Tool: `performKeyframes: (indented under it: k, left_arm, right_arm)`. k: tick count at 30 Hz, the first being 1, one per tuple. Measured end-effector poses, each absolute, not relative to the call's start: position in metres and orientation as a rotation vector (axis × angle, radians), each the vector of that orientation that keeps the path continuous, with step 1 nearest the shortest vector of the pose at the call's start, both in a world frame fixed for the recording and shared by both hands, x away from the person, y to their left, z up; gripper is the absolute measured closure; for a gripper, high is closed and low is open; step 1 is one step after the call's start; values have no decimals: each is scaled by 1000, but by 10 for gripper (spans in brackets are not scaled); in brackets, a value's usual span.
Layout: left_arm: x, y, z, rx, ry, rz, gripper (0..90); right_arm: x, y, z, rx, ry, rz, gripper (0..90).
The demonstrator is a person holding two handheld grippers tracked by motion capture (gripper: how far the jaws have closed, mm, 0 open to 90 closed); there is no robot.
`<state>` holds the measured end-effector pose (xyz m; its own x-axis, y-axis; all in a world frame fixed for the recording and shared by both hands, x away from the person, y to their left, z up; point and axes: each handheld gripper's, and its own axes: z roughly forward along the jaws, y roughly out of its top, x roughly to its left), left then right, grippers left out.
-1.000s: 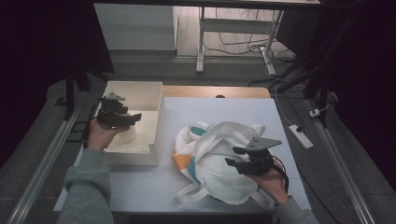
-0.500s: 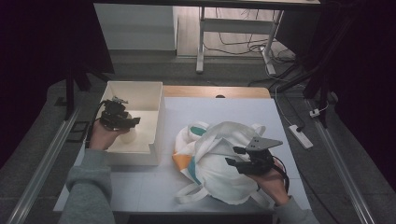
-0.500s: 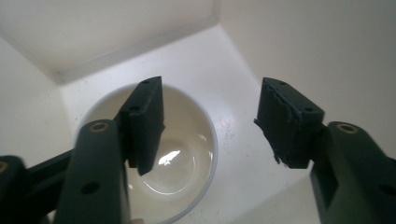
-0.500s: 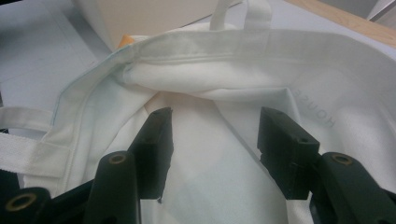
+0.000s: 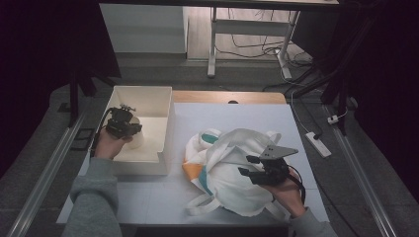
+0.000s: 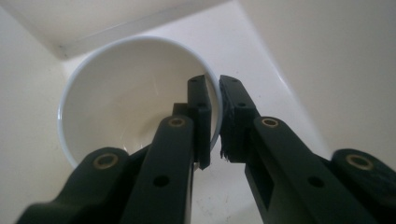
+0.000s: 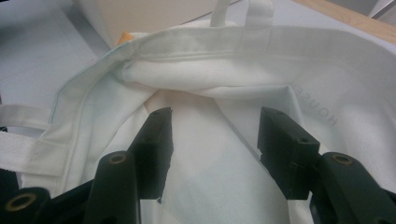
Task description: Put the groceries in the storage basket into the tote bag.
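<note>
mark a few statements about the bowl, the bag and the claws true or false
1. The left claw grips the white bowl's rim. True; its jaws have just been closing, one inside the rim, one outside.
2. The bowl sits on the tote bag. False; it sits inside the white box.
3. The right claw is clamped shut on a strap. False; its jaws stand apart over the white tote bag's cloth.
4. The tote bag lies on the table, right of the box. True.

Dark room – grey floor [image 5: 44, 163], metal table legs [image 5: 212, 44], cables, power strip [image 5: 317, 144].
</note>
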<state>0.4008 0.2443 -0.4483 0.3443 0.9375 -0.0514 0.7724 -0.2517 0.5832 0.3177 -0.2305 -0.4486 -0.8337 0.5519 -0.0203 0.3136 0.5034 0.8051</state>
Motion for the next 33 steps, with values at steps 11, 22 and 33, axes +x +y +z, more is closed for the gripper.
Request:
performKeyframes:
  k: [11,22,33]
  left_arm:
    - [394,240,-437,2079,1435,476,845]
    - [378,253,-412,1909,1304,450,845]
    - [365,256,-396,1787,1190,423,845]
  right_arm:
    - [318,-231,-448,731,2469,1243,453]
    - [317,-232,-446,724,2463,1251,453]
    - [317,-232,-446,719,2462,1257,452]
